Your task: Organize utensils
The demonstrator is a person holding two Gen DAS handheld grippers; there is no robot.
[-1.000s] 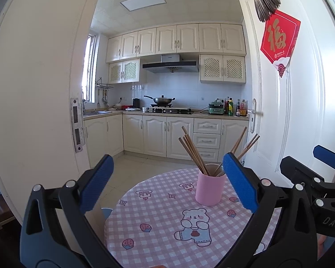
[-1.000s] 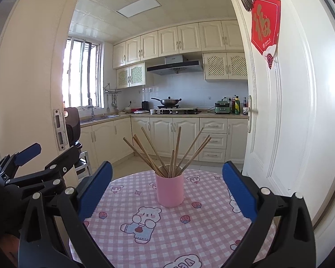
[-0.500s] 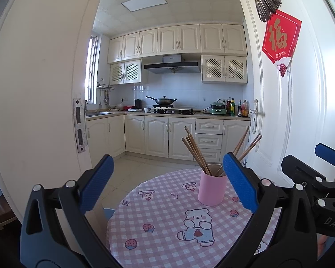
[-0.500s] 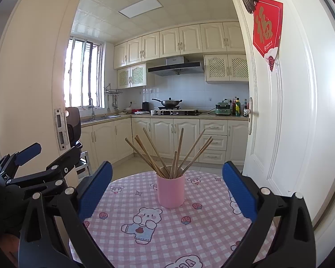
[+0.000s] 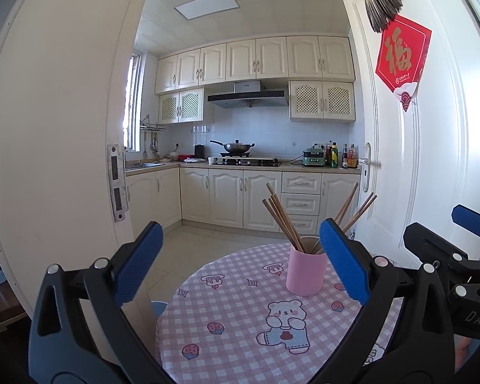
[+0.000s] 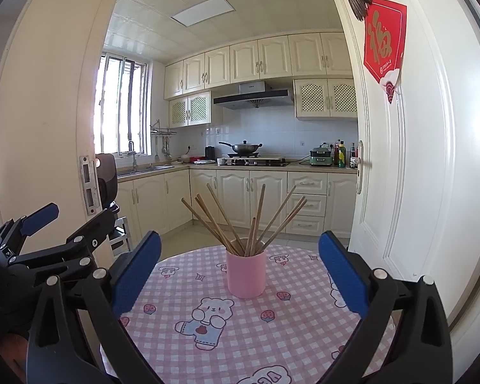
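A pink cup [image 5: 304, 272] [image 6: 246, 275] stands upright on a small round table with a pink checked cloth [image 5: 240, 320] [image 6: 240, 336]. Several wooden chopsticks [image 5: 281, 217] [image 6: 227, 220] stand fanned out in it. My left gripper [image 5: 240, 265] is open and empty, held above the table's near side with the cup just left of its right finger. My right gripper [image 6: 240, 268] is open and empty, with the cup centred between its fingers further ahead. Each gripper shows at the edge of the other's view.
An open white door [image 5: 416, 160] [image 6: 416, 160] stands close on the right of the table. A door frame [image 5: 48, 128] is on the left. Kitchen cabinets and a stove with a wok [image 5: 236, 147] lie beyond the table.
Both views have drifted slightly, with the cup shifting a little right in the left wrist view. Both grippers stay open and empty.
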